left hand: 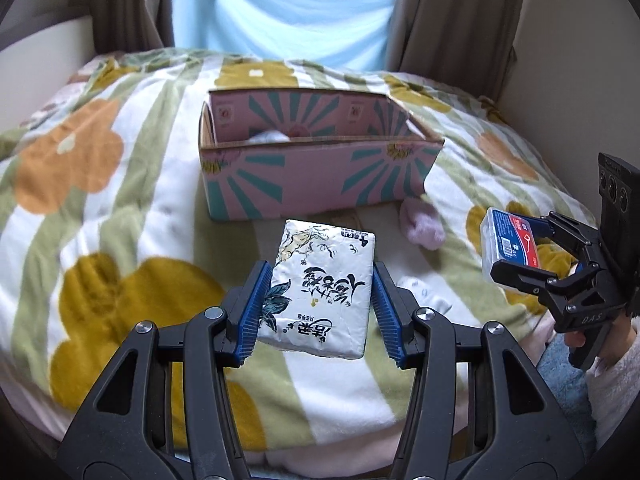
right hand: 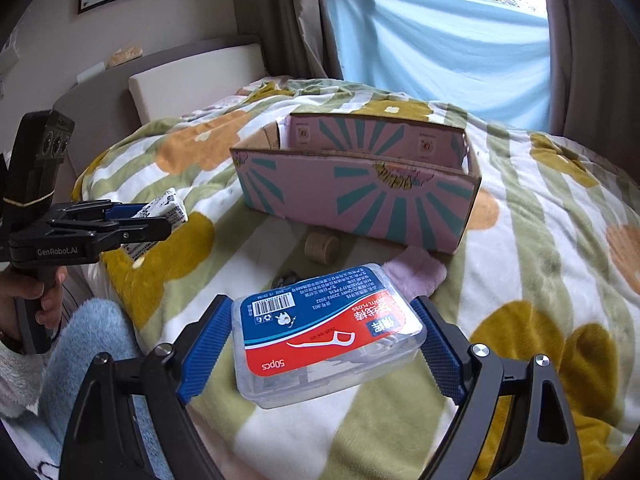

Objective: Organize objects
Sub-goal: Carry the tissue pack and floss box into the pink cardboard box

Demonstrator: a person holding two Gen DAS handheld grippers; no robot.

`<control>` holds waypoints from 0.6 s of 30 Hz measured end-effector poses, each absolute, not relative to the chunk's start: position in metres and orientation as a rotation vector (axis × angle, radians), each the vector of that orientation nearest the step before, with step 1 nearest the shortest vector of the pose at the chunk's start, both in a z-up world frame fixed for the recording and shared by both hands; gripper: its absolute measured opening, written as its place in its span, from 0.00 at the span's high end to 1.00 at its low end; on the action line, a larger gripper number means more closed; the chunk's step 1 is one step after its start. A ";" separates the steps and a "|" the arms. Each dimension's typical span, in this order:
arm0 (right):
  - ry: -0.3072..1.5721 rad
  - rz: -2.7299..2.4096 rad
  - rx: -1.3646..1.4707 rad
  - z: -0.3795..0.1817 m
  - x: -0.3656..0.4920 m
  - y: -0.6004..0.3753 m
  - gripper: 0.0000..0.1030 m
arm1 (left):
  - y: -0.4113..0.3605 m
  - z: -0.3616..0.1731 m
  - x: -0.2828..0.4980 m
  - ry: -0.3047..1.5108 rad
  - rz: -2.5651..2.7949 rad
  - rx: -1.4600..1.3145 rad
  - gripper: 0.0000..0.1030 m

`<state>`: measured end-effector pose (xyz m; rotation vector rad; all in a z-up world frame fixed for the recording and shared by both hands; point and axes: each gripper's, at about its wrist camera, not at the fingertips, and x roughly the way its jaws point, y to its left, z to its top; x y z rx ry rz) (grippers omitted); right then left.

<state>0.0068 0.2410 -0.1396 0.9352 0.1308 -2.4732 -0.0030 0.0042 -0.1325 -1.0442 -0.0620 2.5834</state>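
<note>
My left gripper [left hand: 320, 312] is shut on a white tissue pack [left hand: 320, 288] with black print, held above the blanket in front of the box; the pack also shows in the right wrist view [right hand: 160, 216]. My right gripper [right hand: 320, 344] is shut on a clear dental floss box [right hand: 328, 332] with a blue and red label, also seen in the left wrist view [left hand: 506, 244]. A pink cardboard box [left hand: 316, 176] with teal rays stands open on the bed, with something white inside it [left hand: 268, 136]. The box also shows in the right wrist view [right hand: 360, 196].
A floral blanket [left hand: 100, 220] covers the bed. A pink fluffy item [right hand: 416, 272], a beige roll [right hand: 322, 247] and a small dark object [right hand: 286, 280] lie in front of the box. A white sock-like item [left hand: 424, 296] lies near my left gripper. Curtains and a window stand behind.
</note>
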 end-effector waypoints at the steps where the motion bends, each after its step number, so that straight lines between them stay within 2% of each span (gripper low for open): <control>1: 0.119 -2.478 0.937 -0.135 0.003 0.241 0.16 | 0.004 -0.127 -0.007 -0.056 2.585 -1.032 0.54; 11: 0.099 -2.553 0.964 -0.073 -0.063 0.224 0.16 | -0.005 -0.081 -0.074 -0.034 2.553 -0.992 0.54; 18: 0.005 -2.558 1.048 -0.057 -0.134 0.218 0.16 | -0.008 -0.071 -0.145 -0.008 2.517 -1.047 0.54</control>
